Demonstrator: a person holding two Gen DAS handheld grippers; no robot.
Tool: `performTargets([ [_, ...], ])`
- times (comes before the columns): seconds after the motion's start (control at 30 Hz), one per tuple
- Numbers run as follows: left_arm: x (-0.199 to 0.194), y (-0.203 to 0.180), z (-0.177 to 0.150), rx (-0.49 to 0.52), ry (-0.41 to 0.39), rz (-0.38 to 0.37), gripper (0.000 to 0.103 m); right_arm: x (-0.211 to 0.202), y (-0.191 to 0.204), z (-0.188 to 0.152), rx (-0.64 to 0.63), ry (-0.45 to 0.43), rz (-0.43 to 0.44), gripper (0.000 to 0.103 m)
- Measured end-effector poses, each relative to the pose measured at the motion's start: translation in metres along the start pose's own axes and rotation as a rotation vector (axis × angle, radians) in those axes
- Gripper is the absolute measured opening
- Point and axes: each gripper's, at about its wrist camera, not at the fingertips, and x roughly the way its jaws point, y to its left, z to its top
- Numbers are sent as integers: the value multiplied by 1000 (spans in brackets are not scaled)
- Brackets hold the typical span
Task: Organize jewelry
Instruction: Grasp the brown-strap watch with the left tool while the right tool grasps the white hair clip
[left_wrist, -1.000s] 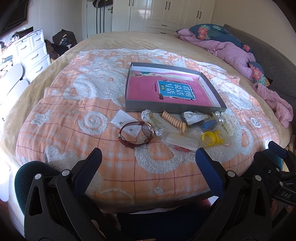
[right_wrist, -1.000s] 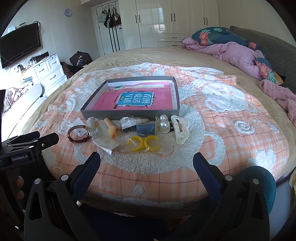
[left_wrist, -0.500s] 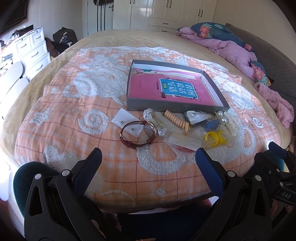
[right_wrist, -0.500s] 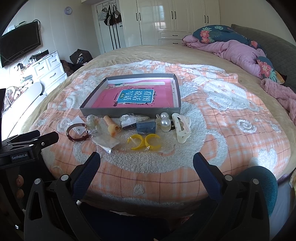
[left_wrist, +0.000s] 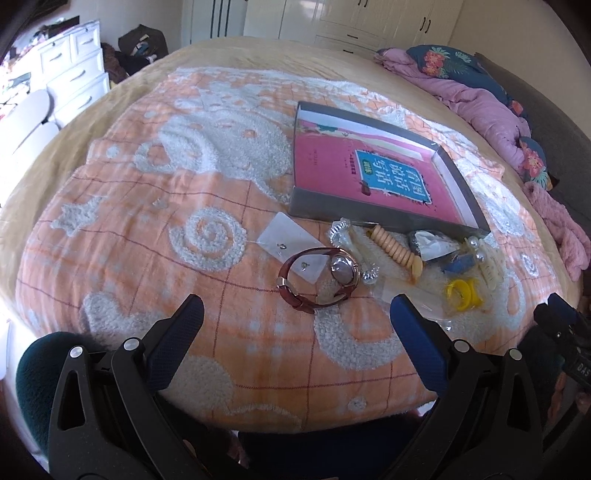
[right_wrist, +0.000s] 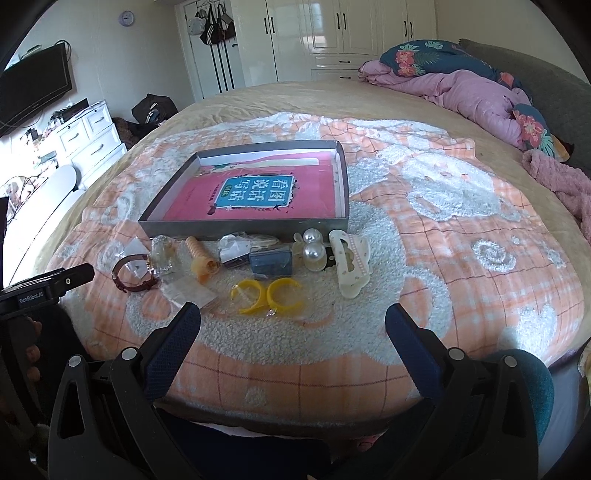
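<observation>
Both grippers hovering at the near edge of the bed, nothing grabbed. Left gripper (left_wrist: 295, 317) spread wide and empty, pointed at the red-strapped watch (left_wrist: 319, 278) just past its tips. Right gripper (right_wrist: 291, 321) equally wide and empty, aimed at the yellow hoop earrings (right_wrist: 266, 293) at 12 o'clock from it.

Jewelry strewn in a row on the orange-and-white blanket (right_wrist: 461, 236), along the near wall of the gray tray (right_wrist: 243, 224). In the right wrist view, from 9 to 3 o'clock: watch, clear crinkly packet (right_wrist: 162, 253), beige beaded bracelet (right_wrist: 201, 258), small blue box (right_wrist: 271, 260), pearl pieces (right_wrist: 312, 245), cream hair claw (right_wrist: 349, 266). Clear earring card (left_wrist: 291, 243) partly under the watch loop. Some bagged bits in between too blurry to name, maybe more earrings.

Tray holding only a pink book (right_wrist: 258, 197) with a blue label, no jewelry inside.
</observation>
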Motion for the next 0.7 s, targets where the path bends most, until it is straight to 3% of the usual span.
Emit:
performTargets([
  [0.17, 27, 6, 0, 5, 68, -27, 95, 13, -10, 8, 9, 16, -9, 99],
  [0.27, 39, 8, -1, 0, 94, -40, 89, 21, -15, 14, 14, 20, -18, 99],
  [0.43, 49, 10, 2, -6, 116, -71, 62, 34, -27, 21, 28, 24, -43, 99],
  [0.7, 64, 12, 10, -14, 122, -87, 37, 57, -45, 32, 49, 49, -71, 99],
])
